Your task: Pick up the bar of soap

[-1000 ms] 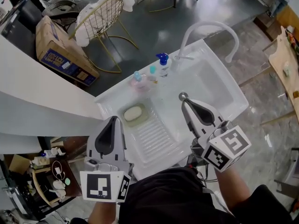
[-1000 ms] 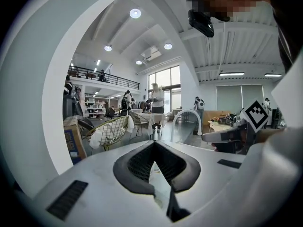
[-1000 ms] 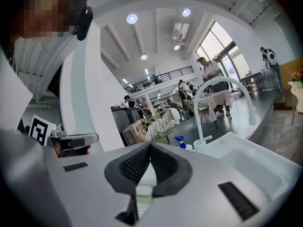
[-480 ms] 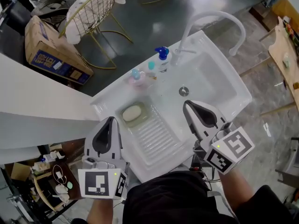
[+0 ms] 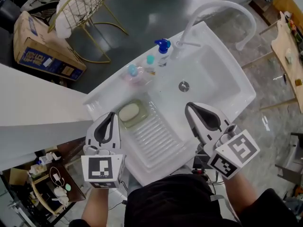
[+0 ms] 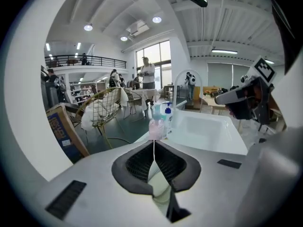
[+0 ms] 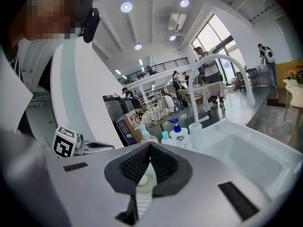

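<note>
On the sink [image 5: 218, 82], a dish [image 5: 138, 122] holds the bar of soap [image 5: 129, 111]; left gripper [image 5: 111, 114], right gripper [image 5: 188, 106]: jaws together.

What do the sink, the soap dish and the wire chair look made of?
Sink: glossy white, likely ceramic or resin; it shows reflections.
Soap dish: matte pale green, probably plastic or silicone.
Chair: thin gold-coloured rods, apparently metal wire.
</note>
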Motion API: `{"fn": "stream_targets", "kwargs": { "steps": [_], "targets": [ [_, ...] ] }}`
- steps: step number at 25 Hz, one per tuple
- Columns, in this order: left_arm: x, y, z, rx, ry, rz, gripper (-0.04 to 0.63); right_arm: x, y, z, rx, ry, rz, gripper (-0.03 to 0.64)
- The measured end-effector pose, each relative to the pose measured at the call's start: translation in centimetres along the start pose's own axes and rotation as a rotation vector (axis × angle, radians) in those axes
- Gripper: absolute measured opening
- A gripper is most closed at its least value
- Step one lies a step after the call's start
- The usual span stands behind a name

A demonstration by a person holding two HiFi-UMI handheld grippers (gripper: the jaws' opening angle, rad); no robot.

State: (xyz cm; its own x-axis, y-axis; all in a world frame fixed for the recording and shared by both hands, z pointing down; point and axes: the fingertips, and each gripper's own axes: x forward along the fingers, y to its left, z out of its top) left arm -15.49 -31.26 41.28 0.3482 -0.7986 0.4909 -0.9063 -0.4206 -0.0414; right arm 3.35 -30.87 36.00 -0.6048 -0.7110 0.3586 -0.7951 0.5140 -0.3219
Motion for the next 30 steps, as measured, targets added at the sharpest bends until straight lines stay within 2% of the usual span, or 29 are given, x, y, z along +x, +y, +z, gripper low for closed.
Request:
{"fn": "stream_targets", "kwargs": {
  "steps": [5, 10, 24, 30],
  "targets": [
    [3.5, 0.0, -2.8, 0.06, 0.087, -0.06, 0.011, 0.6, -0.8, -0.3, 0.009, 0.017, -0.014, 0.005],
    [5.6, -0.6, -4.9, 0.09, 0.16, -0.107, 0.1, 1.0, -1.5, -1.0, 0.013, 0.038, -0.026, 0.005],
    [9.1, -2.9, -10.7, 0.146, 0.325, -0.248, 0.192, 2.1, -2.2, -2.5, 0.047, 0.084, -0.031, 0.005],
    [10.3, -4.1, -13.8, 0.208, 0.442, -0.321, 0.226, 2.4, -3.0, -3.2, 0.064, 0.105, -0.041, 0.005]
  ]
}}
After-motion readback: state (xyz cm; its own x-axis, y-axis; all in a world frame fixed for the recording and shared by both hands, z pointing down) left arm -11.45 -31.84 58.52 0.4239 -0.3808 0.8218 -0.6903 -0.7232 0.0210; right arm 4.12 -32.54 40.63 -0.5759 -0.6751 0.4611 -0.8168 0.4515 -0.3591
